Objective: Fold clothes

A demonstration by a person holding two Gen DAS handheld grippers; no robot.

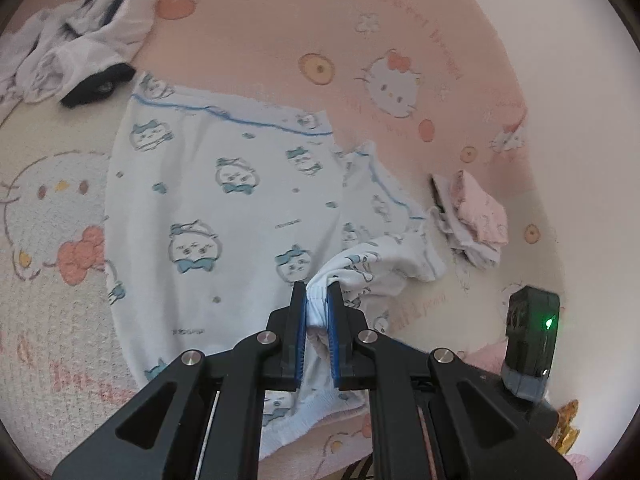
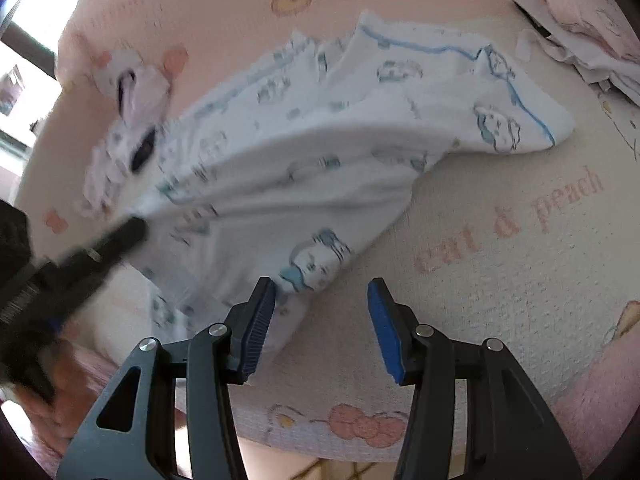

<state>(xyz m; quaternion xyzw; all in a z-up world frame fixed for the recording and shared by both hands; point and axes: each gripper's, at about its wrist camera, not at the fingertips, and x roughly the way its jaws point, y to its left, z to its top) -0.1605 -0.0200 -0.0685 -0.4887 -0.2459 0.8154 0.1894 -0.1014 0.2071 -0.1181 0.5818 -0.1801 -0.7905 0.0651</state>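
Garment [image 1: 224, 208] lay spread across middle of bed [image 1: 440, 32], white knit with blue cartoon print and blue piping, one sleeve turned in toward the right side. Left gripper [image 1: 316, 308] clamped nearly shut on a bunched fold of ribbed edge, cloth lifted off the bed and pulled taut from that pinch. Right gripper [image 2: 322, 312] stood wide apart, holding nothing, left pad just touching the hanging corner of cloth near bed's near edge. Crumpled white pile [image 1: 76, 36] sat at far left corner; small folded pink stack [image 1: 476, 216] lay near right edge, apart from the garment.

Looked light and very soft: draped and creased freely, sagged between pinch and bed, no stiffness to hold a shape. Likely to slide little on the textured cover, yet prone to bunching if dragged. Best taken at hems, piped seams or ribbed edge, where layers are thicker and a pinch would not slip; two spread corners rather than one point, to keep the fold line straight. Partly folded or partly opened out: could not tell which from this lie.
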